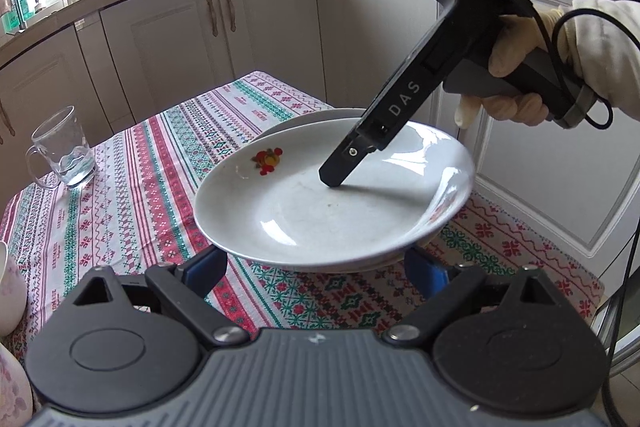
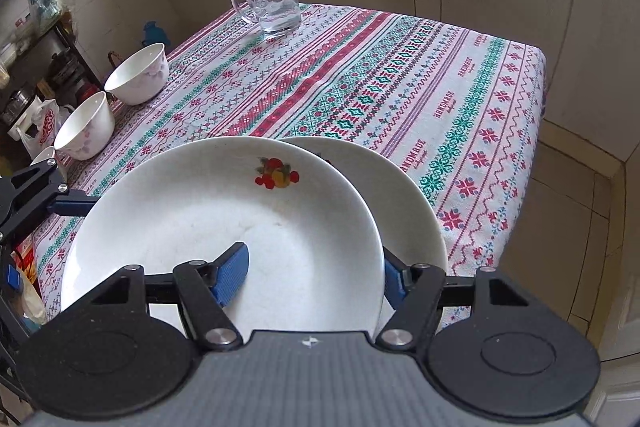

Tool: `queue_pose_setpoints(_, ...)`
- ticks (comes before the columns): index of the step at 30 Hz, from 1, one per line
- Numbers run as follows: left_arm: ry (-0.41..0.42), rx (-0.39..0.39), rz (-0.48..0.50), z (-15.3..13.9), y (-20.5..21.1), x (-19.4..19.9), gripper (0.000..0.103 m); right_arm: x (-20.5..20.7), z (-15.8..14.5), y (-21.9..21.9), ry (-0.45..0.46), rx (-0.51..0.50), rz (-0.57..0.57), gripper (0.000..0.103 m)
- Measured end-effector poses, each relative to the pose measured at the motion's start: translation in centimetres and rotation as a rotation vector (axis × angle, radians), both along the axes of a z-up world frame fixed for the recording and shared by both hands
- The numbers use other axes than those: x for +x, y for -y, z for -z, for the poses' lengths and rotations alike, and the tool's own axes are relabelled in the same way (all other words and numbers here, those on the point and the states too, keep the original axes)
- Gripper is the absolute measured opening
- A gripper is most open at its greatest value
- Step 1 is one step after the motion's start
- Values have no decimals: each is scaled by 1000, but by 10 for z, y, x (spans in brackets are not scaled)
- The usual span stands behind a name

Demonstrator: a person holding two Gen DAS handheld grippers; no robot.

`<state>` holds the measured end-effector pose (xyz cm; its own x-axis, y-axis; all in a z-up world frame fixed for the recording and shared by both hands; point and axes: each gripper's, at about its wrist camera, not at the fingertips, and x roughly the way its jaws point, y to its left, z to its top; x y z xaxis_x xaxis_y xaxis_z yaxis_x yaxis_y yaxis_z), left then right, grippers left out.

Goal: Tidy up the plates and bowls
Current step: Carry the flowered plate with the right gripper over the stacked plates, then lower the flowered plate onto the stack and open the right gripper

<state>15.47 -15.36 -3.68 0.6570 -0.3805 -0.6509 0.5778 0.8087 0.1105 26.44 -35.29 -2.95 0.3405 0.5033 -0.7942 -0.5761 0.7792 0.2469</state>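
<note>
A white deep plate with a fruit print lies partly over a second white plate on the patterned tablecloth. My right gripper straddles the top plate's near wall and is shut on it, one blue pad inside the plate and the other under its rim. From the left wrist view, the same fruit plate looks slightly raised and tilted, with the right gripper's finger inside it and a gloved hand on the handle. My left gripper stands open, its tips hidden under the plate's near rim.
Two white flowered bowls stand near the table's left edge. A glass mug sits at the far corner. The tablecloth drops off at the right onto a tiled floor. Cabinets line the wall behind.
</note>
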Motion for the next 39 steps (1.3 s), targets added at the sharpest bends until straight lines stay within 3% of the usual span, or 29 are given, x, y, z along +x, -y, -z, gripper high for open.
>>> queue_pose_setpoints(19,-9,-17,13,3,1,7,95,-15,-7,12,8,-31,27,76)
queue_pose_setpoints(39,3,-37,47,4,3,9,95,-37,-19,18,32,-39,55,86)
